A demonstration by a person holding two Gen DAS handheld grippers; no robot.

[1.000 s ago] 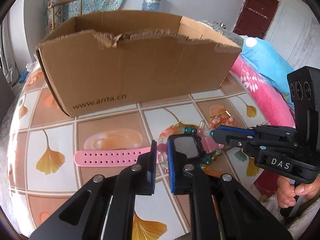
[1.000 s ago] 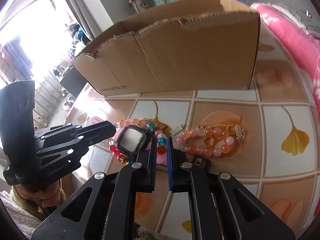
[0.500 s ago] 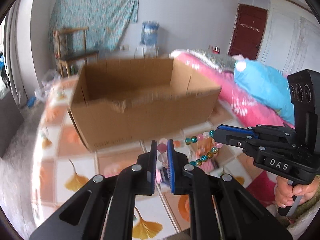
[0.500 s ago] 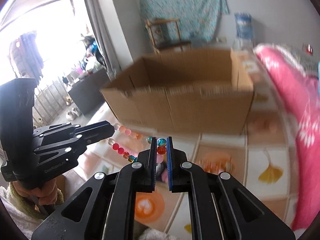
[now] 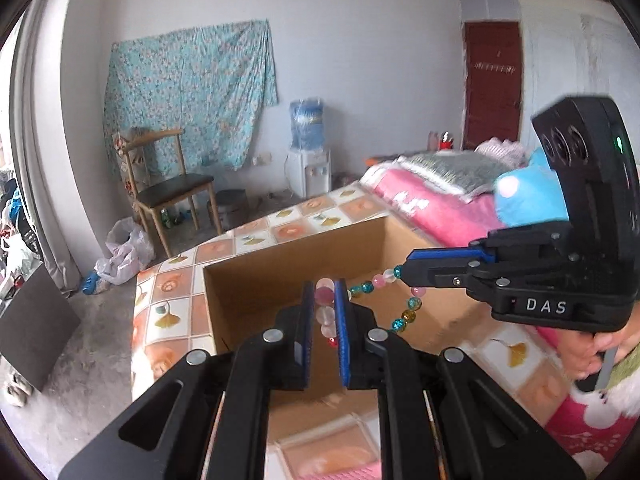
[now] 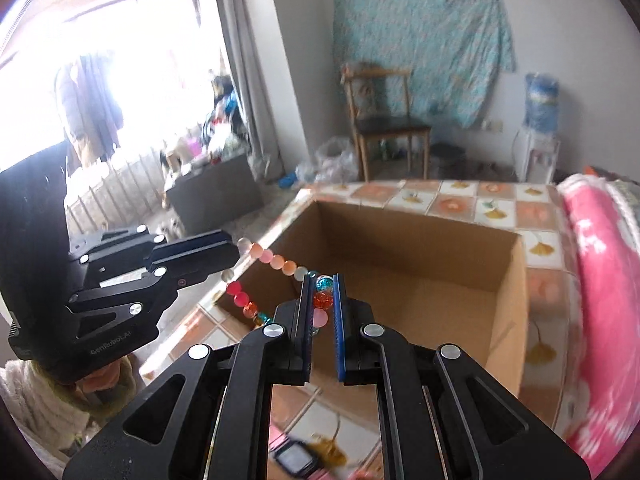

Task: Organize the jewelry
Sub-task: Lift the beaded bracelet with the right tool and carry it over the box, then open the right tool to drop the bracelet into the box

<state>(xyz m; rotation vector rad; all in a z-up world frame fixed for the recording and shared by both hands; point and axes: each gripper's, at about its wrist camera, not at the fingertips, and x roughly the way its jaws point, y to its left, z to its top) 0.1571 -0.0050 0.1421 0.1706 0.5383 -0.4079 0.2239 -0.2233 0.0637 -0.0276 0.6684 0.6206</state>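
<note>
Watch (image 6: 296, 460) only in right view

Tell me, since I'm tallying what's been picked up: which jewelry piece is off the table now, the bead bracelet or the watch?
The bead bracelet: it hangs stretched between both grippers' jaws above the cardboard box. The watch lies on the table.

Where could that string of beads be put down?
The cardboard box looks empty inside, bordered by its four walls. The tiled table behind it is bare too. In front, near the watch, it is crowded.
</note>
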